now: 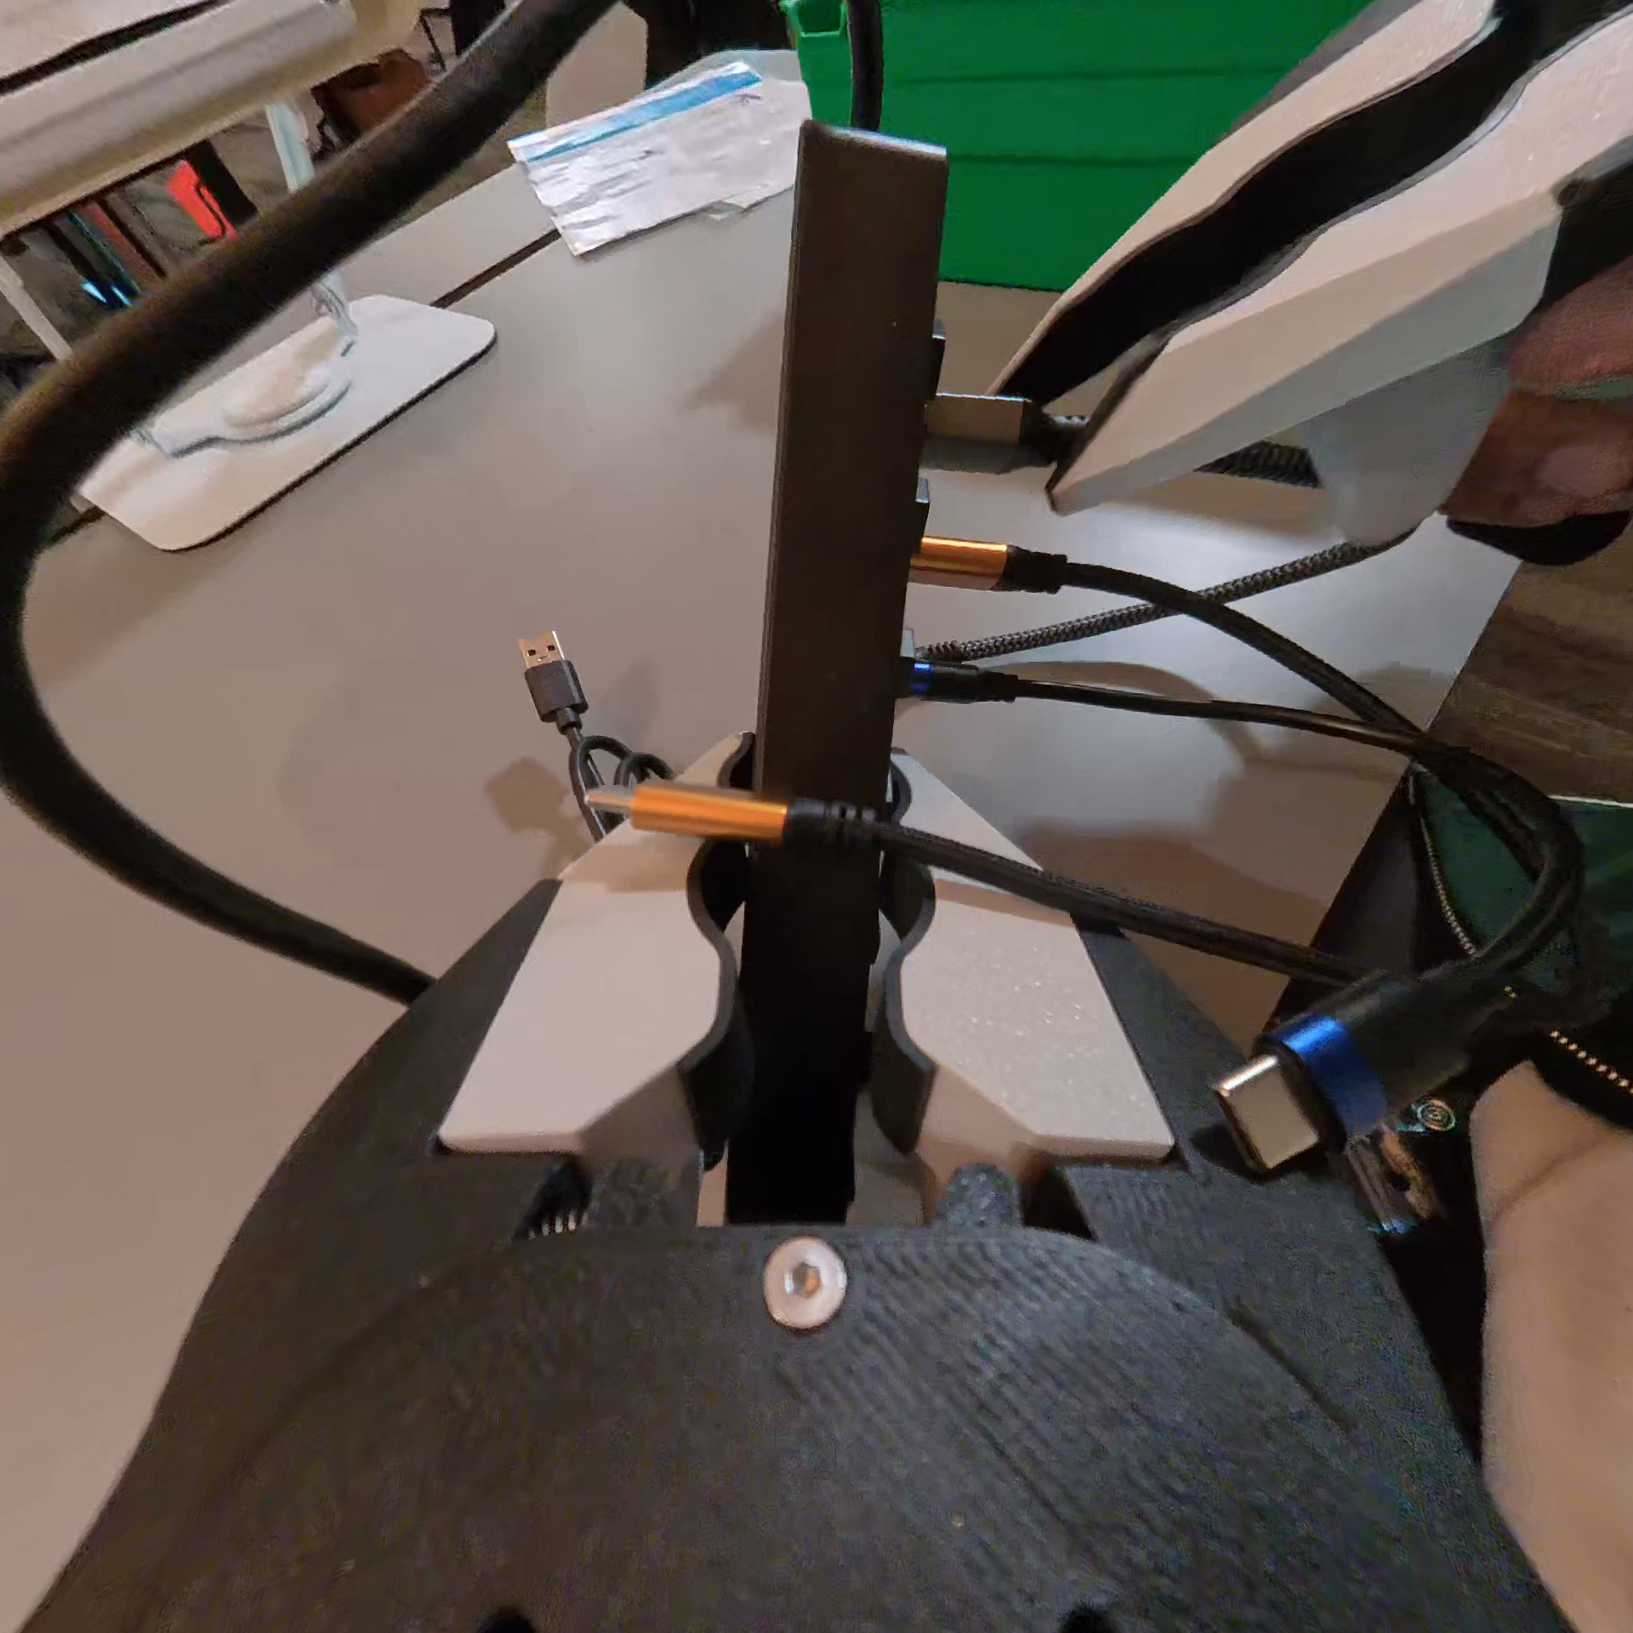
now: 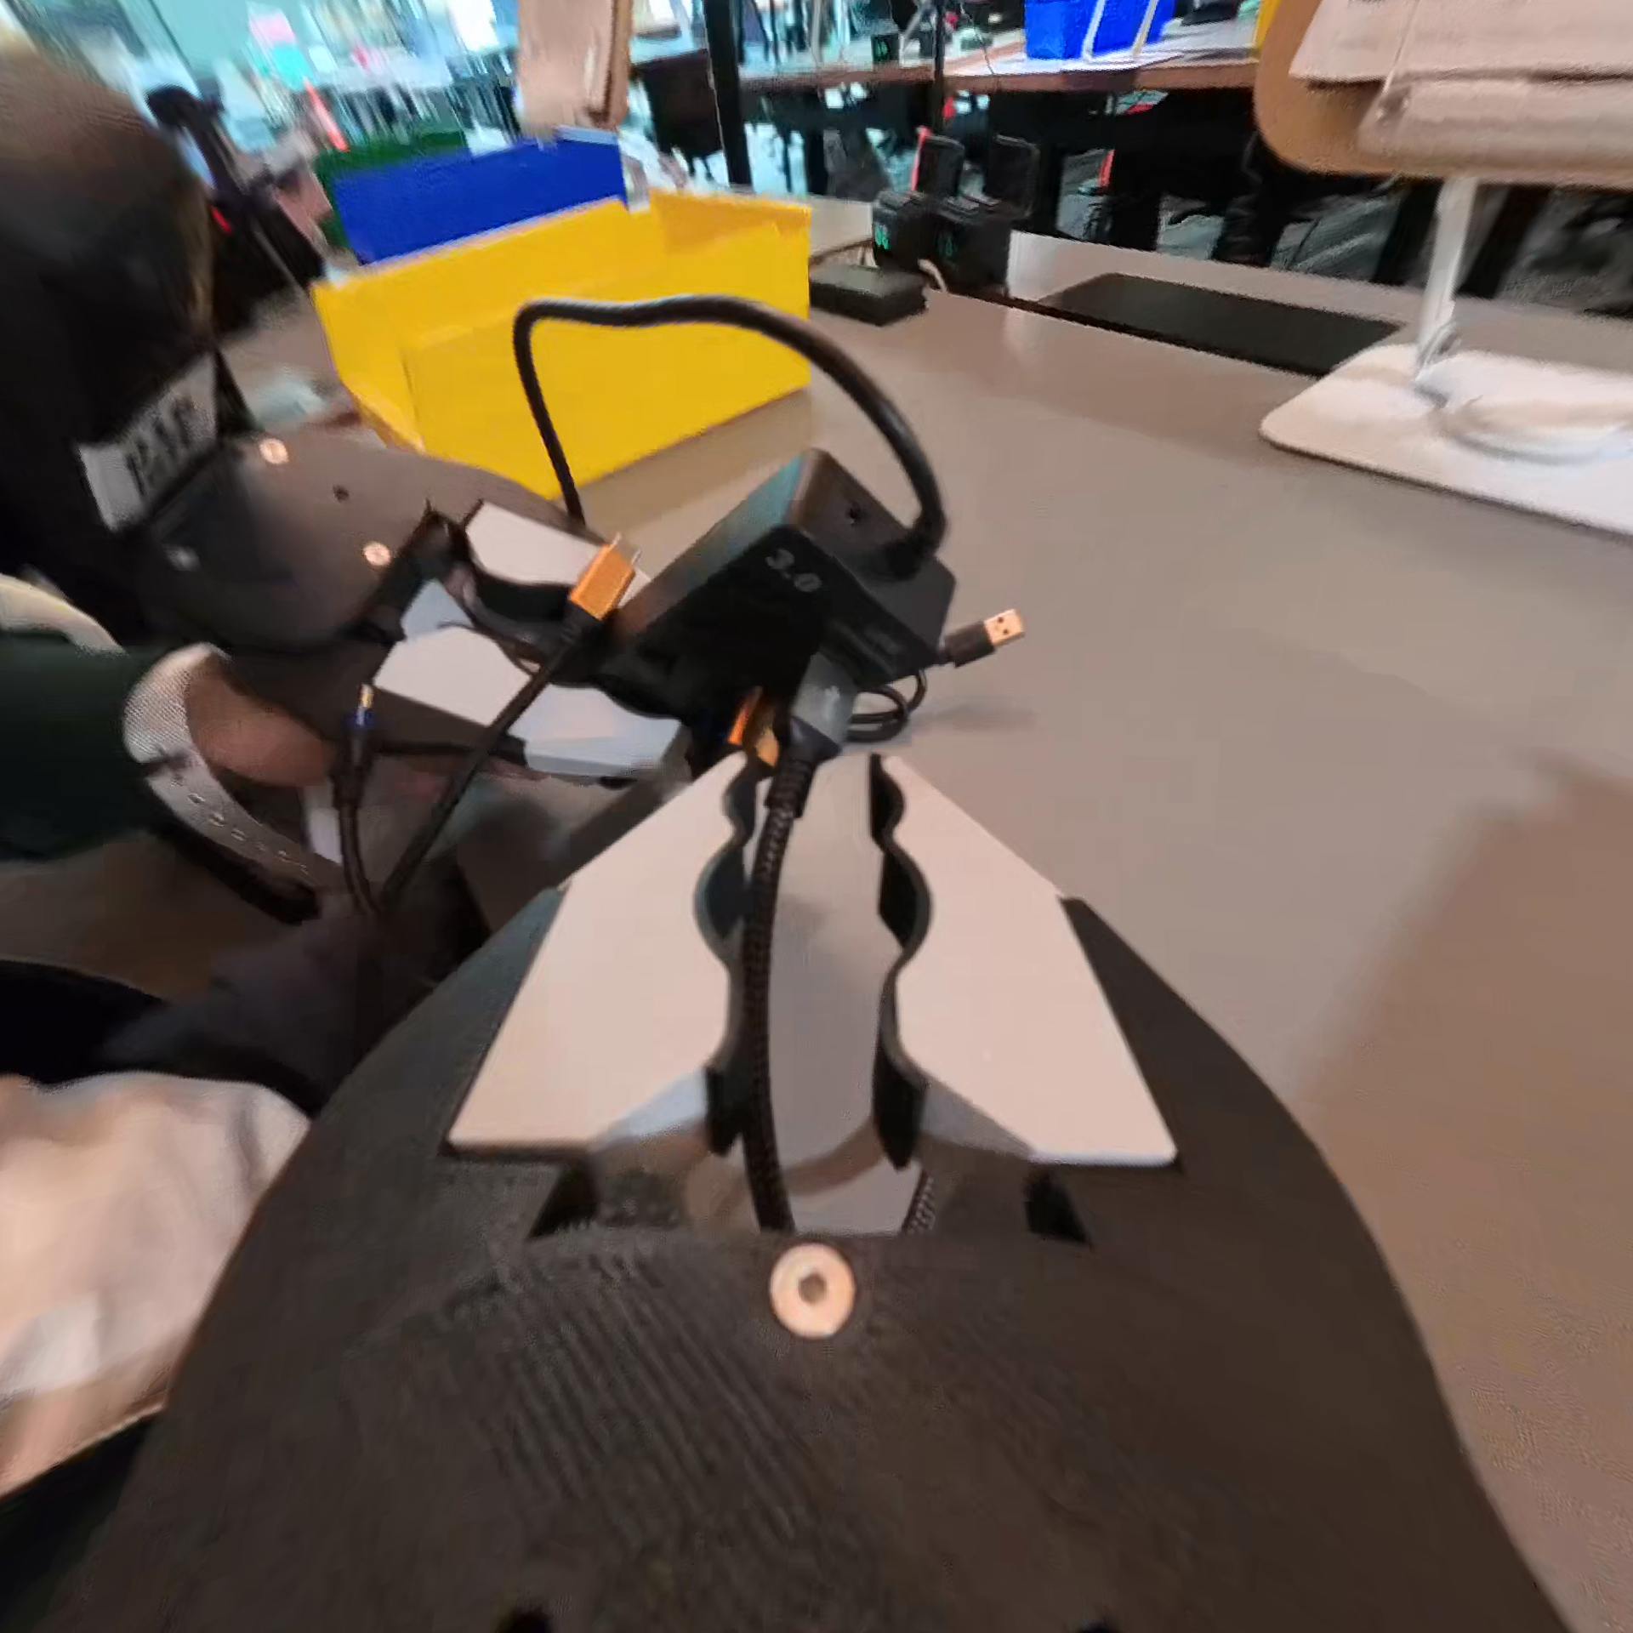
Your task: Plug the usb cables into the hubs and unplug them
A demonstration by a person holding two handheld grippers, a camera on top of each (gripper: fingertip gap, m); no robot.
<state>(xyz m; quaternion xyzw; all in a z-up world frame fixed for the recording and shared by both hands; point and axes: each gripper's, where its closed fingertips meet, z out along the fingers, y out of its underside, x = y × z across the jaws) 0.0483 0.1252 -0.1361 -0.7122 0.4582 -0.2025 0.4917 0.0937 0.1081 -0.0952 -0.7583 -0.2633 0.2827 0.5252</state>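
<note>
My left gripper is shut on the lower end of a black USB hub, held edge-on above the grey table. Three plugs sit in its right side: a grey plug, an orange plug and a blue plug. My right gripper is open, and the grey plug's braided cable runs between its fingers, tips just short of the grey plug. It also shows in the left wrist view. A loose orange USB-C end lies across my left fingers. A loose blue USB-C end hangs at the right.
The hub's own USB-A plug dangles free over the table. A white monitor stand base sits far left, papers and a green bin behind. A yellow bin stands beyond the hub. A thick black cable arcs on the left.
</note>
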